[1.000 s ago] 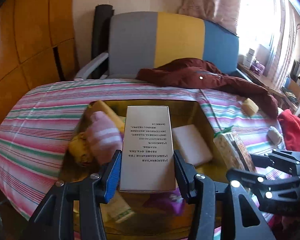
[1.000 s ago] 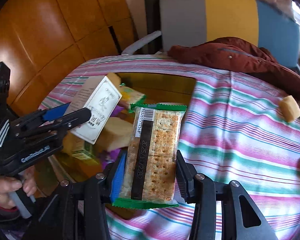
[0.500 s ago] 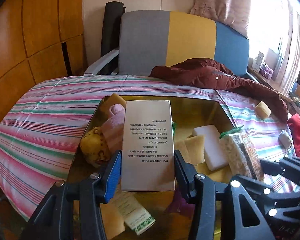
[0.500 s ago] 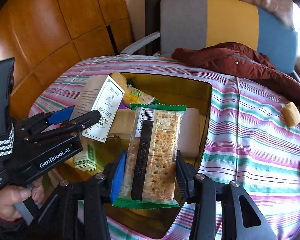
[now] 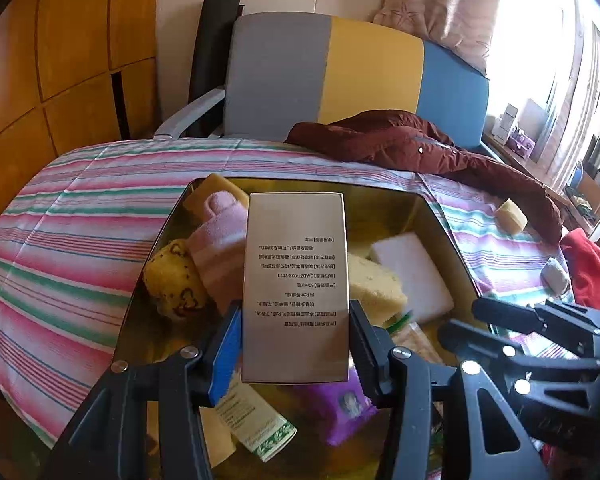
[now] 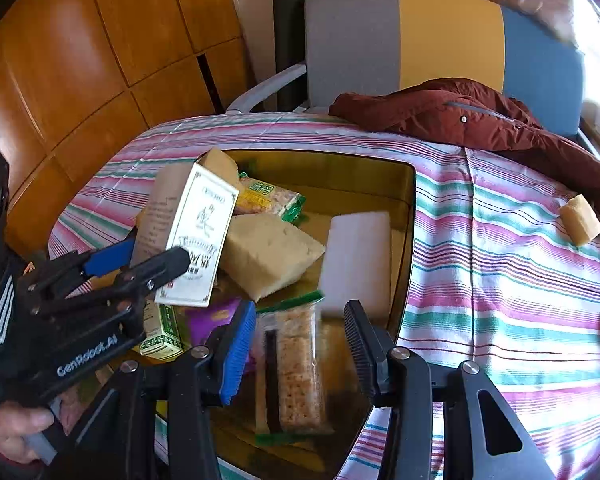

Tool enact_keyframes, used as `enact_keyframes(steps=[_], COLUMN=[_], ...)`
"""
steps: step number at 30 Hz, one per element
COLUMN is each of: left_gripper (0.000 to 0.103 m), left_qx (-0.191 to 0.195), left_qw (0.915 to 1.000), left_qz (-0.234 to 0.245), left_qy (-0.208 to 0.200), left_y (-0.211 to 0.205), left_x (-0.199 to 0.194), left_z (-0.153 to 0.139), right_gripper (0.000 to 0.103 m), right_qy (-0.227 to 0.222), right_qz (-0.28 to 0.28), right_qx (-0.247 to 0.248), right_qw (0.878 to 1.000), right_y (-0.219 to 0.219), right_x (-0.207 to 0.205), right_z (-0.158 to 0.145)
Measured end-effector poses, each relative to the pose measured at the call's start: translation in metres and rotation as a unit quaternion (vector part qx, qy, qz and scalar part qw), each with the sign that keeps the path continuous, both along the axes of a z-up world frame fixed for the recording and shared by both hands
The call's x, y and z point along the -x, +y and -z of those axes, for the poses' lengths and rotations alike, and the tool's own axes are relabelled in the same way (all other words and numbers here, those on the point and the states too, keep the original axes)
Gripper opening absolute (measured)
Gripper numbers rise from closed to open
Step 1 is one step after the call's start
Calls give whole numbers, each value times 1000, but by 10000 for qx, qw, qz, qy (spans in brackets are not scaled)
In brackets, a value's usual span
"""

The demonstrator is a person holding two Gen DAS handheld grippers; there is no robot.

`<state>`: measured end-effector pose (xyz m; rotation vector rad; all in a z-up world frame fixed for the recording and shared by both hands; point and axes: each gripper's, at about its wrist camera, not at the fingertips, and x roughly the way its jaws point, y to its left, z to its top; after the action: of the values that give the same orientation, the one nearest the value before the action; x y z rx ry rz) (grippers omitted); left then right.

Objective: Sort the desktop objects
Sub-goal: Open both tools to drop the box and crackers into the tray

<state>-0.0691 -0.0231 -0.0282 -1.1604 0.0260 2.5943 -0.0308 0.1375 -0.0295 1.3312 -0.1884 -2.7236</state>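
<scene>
My left gripper (image 5: 295, 314) is shut on a tall grey printed box (image 5: 296, 280) and holds it upright over the gold tray (image 5: 439, 220). In the right wrist view the same box (image 6: 196, 236) tilts in the left gripper (image 6: 148, 258) above the tray's left half. My right gripper (image 6: 298, 310) stands open over the tray's near right corner (image 6: 403, 240). A cracker packet (image 6: 296, 368) in clear wrap with green ends lies blurred below its jaws, and neither pad touches it. The right gripper (image 5: 459, 318) also shows at the left wrist view's right edge.
The tray holds yellow sponges (image 6: 268, 252), a white foam block (image 6: 359, 256), a pink sock (image 5: 220, 252), a yellow soft toy (image 5: 172, 280), a purple packet (image 5: 343, 404) and a green-white box (image 5: 256, 424). On the striped cloth lie a loose sponge (image 6: 579, 220) and a maroon jacket (image 6: 459, 112). A chair (image 6: 399, 40) stands behind.
The cracker packet has left the right gripper's pads and dropped into the tray. The left gripper still holds the grey box, a little lower over the tray.
</scene>
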Motion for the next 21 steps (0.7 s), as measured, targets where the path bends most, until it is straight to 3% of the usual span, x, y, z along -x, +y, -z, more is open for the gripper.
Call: enact_keyframes(steps=[15, 21], left_gripper=[53, 60], left_qx=[218, -16], left_qw=[9997, 9999], left_qz=[71, 77], left_qy=[81, 93], left_y=[6, 6], left_x=[-20, -24], left_z=[-1, -9], right_gripper=[69, 77], right_qy=[194, 274], right_qz=[136, 307], right_qx=[-63, -22], right_qw=[9997, 9992], right_y=[3, 15], right_x=[-16, -26], right_z=[-8, -12])
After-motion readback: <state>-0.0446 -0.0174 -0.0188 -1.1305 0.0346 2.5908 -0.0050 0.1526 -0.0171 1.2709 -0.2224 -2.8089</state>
